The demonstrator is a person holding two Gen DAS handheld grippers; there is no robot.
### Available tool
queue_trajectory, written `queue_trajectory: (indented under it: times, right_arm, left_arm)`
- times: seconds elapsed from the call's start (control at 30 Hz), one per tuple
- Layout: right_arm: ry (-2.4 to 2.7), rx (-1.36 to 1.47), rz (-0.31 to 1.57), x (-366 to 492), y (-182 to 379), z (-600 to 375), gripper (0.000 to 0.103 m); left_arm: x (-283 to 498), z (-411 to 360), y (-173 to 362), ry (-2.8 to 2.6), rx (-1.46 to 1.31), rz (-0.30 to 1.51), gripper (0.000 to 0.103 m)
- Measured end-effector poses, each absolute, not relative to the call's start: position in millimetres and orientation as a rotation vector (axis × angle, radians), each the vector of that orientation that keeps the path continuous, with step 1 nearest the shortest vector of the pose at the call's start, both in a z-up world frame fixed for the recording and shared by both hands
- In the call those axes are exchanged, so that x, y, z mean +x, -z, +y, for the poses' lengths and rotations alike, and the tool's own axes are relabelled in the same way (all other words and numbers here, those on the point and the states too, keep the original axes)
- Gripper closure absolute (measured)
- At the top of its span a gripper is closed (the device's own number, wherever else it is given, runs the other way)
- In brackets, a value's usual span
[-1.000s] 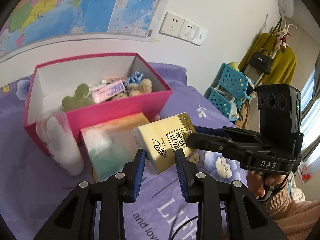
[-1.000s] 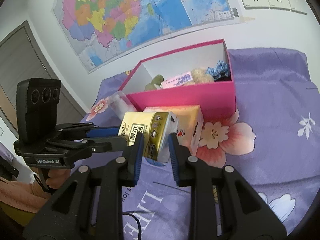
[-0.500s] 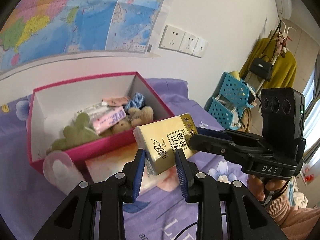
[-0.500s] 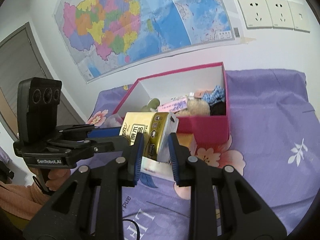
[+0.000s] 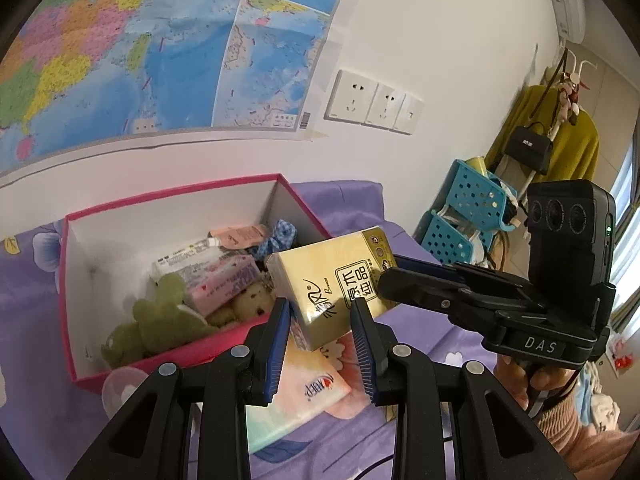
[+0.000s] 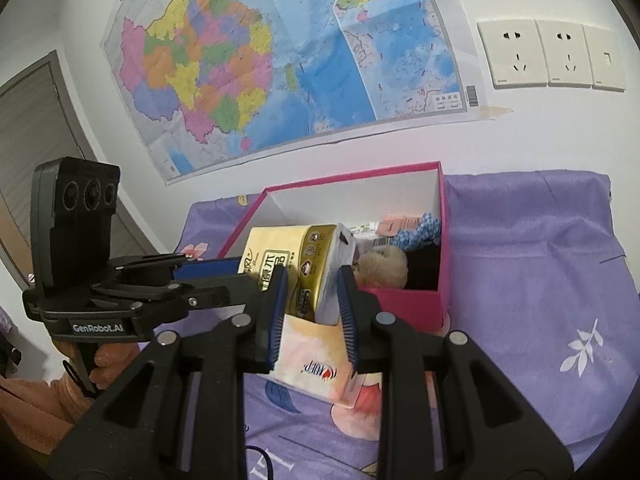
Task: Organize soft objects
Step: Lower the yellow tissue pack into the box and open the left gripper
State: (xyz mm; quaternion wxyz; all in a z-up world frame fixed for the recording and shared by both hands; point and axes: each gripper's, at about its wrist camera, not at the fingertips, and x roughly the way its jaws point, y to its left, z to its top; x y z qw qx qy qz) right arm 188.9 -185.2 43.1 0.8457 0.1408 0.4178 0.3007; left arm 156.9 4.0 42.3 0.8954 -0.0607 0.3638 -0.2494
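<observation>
Both grippers, left gripper (image 5: 320, 334) and right gripper (image 6: 310, 312), still clamp the yellow tissue pack (image 5: 332, 284), now raised over the pink box (image 5: 192, 344).

You get bright, even daylight, coming from the window (image 5: 624, 216) at three o'clock in your left view. Fisheye bending curves the edges, corners go black, shadows stay soft.

Two tissue packs: gold (image 5: 335, 284), peach (image 5: 298, 394). One pink box (image 5: 168, 354). Two plush toys: green (image 5: 158, 322), tan (image 6: 382, 266).

L+R fingers (image 5: 280, 332) clamp tissue pack (image 5: 332, 284) | above pink box (image 5: 176, 354)
</observation>
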Motion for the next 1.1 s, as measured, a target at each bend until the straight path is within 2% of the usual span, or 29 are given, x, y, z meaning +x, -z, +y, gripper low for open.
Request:
queue_trajectory:
  times: [1.1]
  right_arm:
    - [-0.599,0.303,0.88,225.8,-34.1,-184.0,0.074]
  left_arm:
    - [197.4,-0.3,-39.2,0.453,-0.145,0.772,0.072]
